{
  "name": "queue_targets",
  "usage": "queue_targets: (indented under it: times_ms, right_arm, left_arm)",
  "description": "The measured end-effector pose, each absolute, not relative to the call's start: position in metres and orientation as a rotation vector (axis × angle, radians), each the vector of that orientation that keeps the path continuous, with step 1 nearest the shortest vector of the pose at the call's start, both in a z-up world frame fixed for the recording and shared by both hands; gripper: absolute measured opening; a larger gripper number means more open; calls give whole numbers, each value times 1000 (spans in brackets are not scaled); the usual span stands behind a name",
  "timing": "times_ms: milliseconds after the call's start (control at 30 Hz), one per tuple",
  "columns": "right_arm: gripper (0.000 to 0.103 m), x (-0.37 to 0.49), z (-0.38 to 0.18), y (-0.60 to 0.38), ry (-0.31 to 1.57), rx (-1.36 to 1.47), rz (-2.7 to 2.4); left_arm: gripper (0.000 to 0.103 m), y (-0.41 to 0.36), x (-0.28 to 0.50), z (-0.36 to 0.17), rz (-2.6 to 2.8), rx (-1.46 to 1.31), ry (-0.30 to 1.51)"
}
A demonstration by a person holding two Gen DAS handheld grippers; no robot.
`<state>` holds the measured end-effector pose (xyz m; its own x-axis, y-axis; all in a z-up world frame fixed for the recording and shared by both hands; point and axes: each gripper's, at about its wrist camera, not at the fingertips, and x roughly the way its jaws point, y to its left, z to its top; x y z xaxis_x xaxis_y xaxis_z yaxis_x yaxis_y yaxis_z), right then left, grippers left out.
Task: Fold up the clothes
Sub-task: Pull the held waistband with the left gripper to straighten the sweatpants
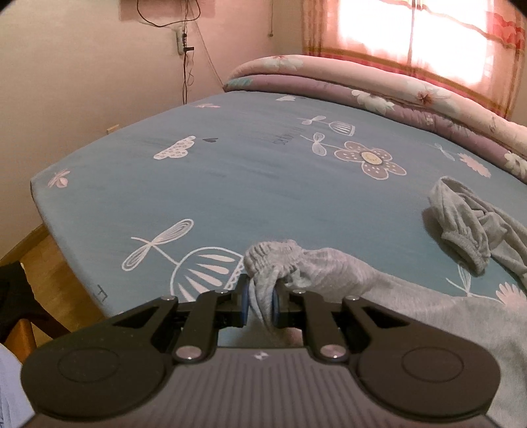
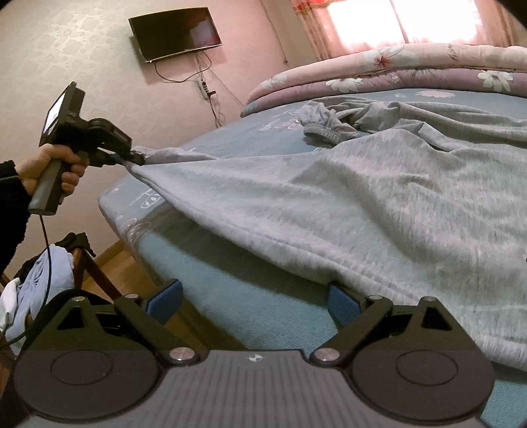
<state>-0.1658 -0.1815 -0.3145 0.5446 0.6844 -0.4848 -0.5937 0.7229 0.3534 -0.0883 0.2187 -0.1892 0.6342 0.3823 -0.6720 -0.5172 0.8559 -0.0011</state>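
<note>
Nearest, the right gripper (image 2: 253, 301) hangs released, its blue pads spread wide just before the hem of the grey garment (image 2: 378, 210) that drapes over the edge of the bed (image 2: 230, 296). The left gripper (image 1: 260, 304), held in a hand (image 2: 54, 168), is clenched on the garment's gathered cuff (image 1: 273, 260). Beyond lies a folded quilt (image 1: 378, 89), then a curtained window (image 1: 408, 29).

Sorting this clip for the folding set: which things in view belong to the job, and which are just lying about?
Part of the job:
- grey garment, spread on the bed
- its cuff, pinched in the left gripper
- right gripper, open, holding nothing

Just lying about:
- rolled quilt
- wall television
- chair with clothes
</note>
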Motion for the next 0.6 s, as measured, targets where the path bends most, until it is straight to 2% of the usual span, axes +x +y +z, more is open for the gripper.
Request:
queue_targets:
  times_ms: [300,600]
  right_arm:
    - [97,-166,-315,-185,643,163,758]
    - [97,-166,-314,-186,645,165,759]
  left_arm:
    - [15,229,-98,-202,551,-196,759]
    - [20,241,-102,-247,571,-203,921]
